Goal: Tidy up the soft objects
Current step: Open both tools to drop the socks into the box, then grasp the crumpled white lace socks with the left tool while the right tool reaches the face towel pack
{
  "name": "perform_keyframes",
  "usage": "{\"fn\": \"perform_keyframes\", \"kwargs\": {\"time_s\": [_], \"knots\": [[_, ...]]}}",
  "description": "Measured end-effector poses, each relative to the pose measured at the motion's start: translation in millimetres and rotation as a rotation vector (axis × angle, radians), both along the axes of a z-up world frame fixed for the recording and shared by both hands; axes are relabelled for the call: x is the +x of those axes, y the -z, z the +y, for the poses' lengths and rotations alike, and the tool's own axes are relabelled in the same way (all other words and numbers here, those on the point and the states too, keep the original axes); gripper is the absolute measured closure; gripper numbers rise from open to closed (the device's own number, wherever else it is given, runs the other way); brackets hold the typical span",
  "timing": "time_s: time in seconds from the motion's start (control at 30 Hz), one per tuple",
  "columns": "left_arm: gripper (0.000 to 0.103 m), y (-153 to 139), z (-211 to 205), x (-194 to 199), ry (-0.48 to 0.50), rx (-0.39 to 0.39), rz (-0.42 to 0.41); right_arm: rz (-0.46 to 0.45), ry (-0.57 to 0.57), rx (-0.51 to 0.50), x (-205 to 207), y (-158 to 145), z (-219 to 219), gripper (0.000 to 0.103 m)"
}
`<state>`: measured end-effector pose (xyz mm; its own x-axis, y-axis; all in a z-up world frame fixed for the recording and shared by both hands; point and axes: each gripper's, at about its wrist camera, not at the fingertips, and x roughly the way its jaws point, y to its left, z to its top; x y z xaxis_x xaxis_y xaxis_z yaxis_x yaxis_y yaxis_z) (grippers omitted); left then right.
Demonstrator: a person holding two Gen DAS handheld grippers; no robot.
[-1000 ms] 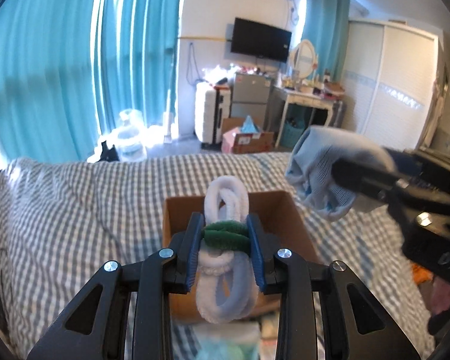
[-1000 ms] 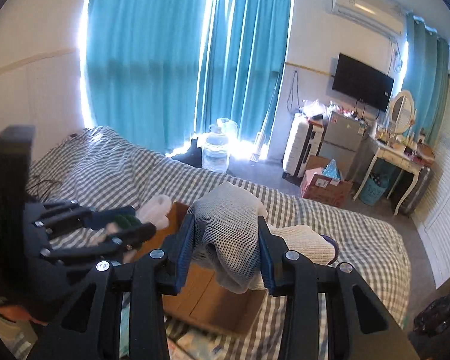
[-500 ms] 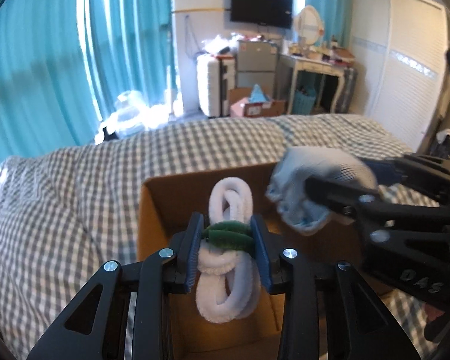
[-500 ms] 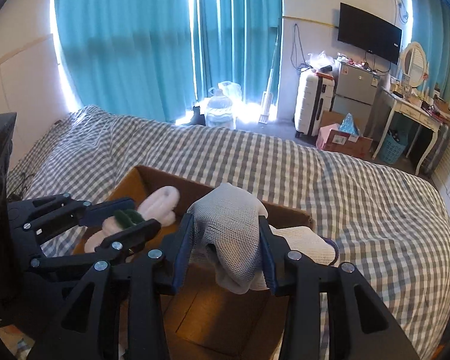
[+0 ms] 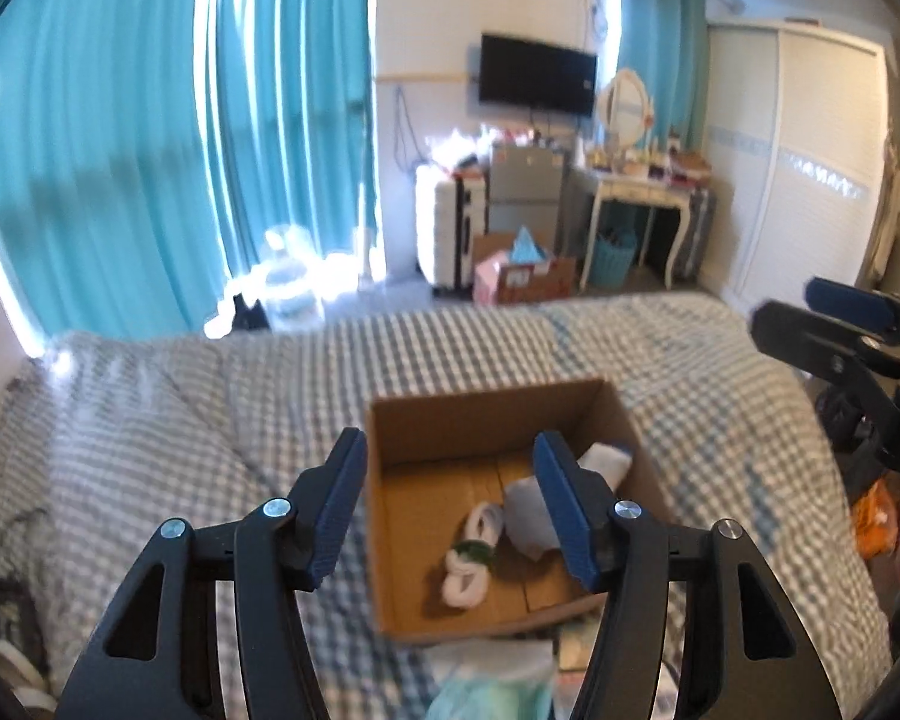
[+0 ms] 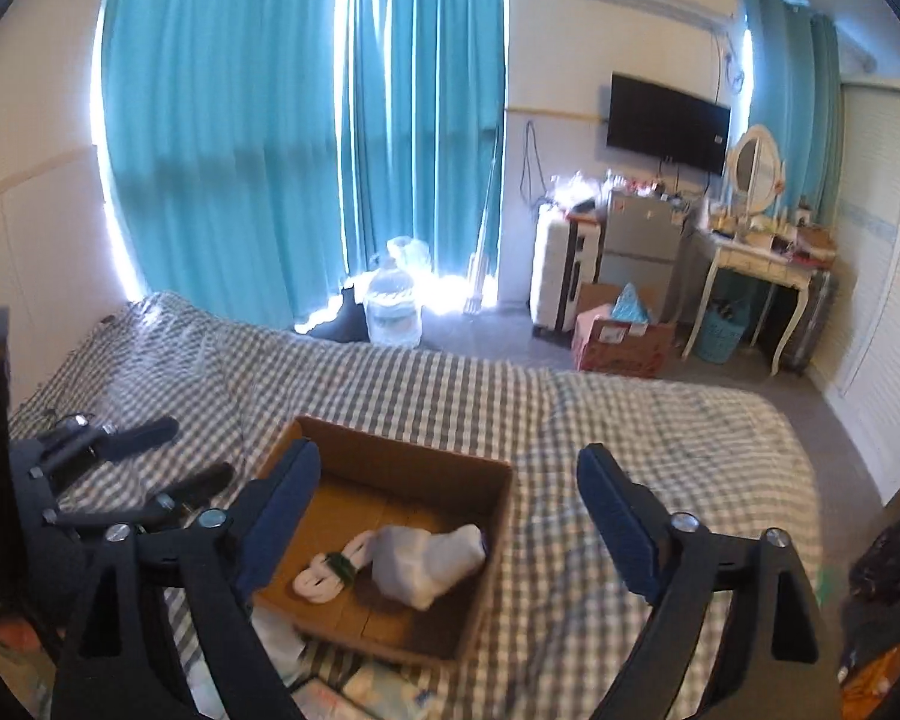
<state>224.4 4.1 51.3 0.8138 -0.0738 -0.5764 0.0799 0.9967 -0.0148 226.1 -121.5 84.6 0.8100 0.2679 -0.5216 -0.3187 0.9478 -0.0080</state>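
An open cardboard box [image 5: 486,414] [image 6: 498,516] sits on the checked bed. Inside it lie a white looped cord bundle with a green tie [image 5: 471,558] [image 6: 330,570] and a grey-white sock bundle [image 5: 534,513] [image 6: 429,558] beside it. My left gripper [image 5: 450,504] is open and empty, raised above the box's near left side; it also shows in the right wrist view [image 6: 168,456]. My right gripper [image 6: 450,516] is open and empty above the box; it also shows in the left wrist view [image 5: 828,324], off to the right of the box.
The grey-checked bedspread [image 6: 630,420] spreads around the box. Pale soft packets [image 5: 498,678] [image 6: 354,690] lie at the near bed edge. Beyond the bed are teal curtains [image 6: 270,120], a water jug [image 6: 393,309], a suitcase, a dresser and a wardrobe.
Both grippers opened and dropped their loads into the box: the cord bundle from the left, the sock bundle from the right. Both grippers then pulled up and back.
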Motion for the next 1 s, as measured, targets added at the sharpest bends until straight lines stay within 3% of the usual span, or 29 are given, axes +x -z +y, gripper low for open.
{"fn": "perform_keyframes", "kwargs": {"time_s": [0.1,0.23,0.43,0.6,0.83,1.0], "knots": [[0.028,-32.5,5.8,-38.2,-0.005,0.010,-0.077,-0.049,0.003,-0.032,-43.2,-30.2,-4.6,0.000],[0.027,-66.2,16.6,-88.2,-0.031,0.043,-0.168,-0.069,0.013,-0.107,-95.3,-54.0,-1.1,0.000],[0.027,-67.7,33.5,-140.4,-0.019,0.025,-0.196,-0.069,-0.030,-0.155,-152.6,-53.2,11.0,0.000],[0.027,-25.2,30.3,-157.9,-0.031,0.095,-0.120,-0.041,-0.048,-0.197,-180.0,-7.6,25.3,0.000],[0.027,83.4,29.5,-158.3,-0.060,0.038,0.080,0.055,-0.052,-0.146,-181.7,93.5,26.9,0.000],[0.028,134.8,32.3,-160.2,-0.054,0.001,0.175,0.151,-0.049,-0.046,-170.0,149.4,24.7,0.000]]}}
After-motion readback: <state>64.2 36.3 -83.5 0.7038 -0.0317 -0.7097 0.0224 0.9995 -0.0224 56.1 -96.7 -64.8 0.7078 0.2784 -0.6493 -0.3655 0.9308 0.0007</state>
